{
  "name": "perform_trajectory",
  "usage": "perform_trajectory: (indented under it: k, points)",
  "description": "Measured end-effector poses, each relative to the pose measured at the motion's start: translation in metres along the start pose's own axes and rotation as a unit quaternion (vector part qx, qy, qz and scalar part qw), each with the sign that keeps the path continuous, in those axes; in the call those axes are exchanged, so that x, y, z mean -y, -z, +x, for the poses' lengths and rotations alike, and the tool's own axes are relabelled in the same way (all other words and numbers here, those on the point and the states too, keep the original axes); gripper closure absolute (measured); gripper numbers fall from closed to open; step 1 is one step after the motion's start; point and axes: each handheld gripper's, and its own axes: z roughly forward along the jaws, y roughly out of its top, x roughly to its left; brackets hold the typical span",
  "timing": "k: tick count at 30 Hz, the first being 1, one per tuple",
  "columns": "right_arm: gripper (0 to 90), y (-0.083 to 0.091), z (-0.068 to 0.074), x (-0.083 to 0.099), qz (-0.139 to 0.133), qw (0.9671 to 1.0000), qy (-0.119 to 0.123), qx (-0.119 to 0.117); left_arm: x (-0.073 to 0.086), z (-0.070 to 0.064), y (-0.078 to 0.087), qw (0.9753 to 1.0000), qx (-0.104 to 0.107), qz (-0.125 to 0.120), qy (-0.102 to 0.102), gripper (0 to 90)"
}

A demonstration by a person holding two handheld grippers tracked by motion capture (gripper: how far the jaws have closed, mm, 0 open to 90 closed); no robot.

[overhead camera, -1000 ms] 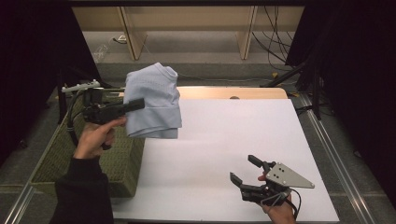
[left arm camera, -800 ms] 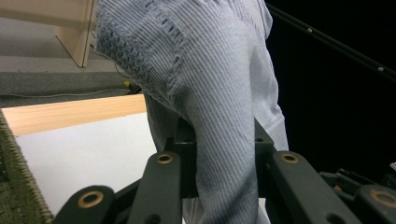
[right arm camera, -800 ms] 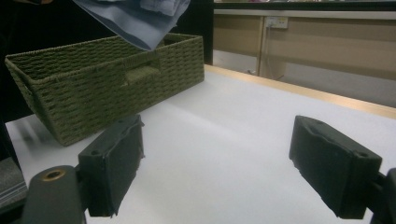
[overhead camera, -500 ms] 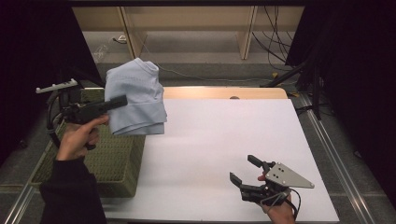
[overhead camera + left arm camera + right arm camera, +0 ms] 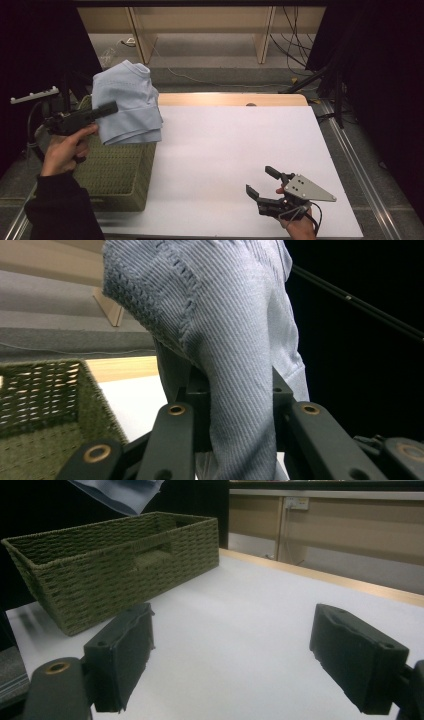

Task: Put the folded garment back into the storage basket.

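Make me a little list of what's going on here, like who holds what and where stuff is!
Left gripper: jaws shut on the folded blue sweater, held up in the air
Sweater position: above the basket's near-table edge, not yet inside
Basket: green woven, at the table's left side
Right gripper: jaws open, holding nothing, low over the table's near right part
Table: white top
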Motion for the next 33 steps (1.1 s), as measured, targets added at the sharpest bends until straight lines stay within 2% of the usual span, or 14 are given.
perform_trajectory:
  k: [11,17,24,29,33]
  points:
    - [18.5,0.0,0.0,0.0,0.0,1.0,0.001,0.0,0.001,0.015,0.018,0.9998,-0.014,-0.002,0.01,72.5]
    - [18.5,-0.001,0.001,0.0,0.001,1.0,0.001,0.0,0.002,0.028,0.031,0.9993,-0.034,-0.001,0.019,72.5]
    - [18.5,-0.001,0.0,0.0,0.0,1.0,0.002,0.0,0.006,0.041,0.033,0.9983,-0.047,0.005,0.032,72.5]
    - [18.4,-0.001,0.0,0.0,0.001,1.0,0.001,0.0,0.01,0.05,0.032,0.9972,-0.061,0.019,0.038,72.5]
    - [18.5,-0.001,0.0,0.0,0.001,1.0,0.001,0.0,0.013,0.058,0.033,0.9964,-0.064,0.022,0.05,72.5]
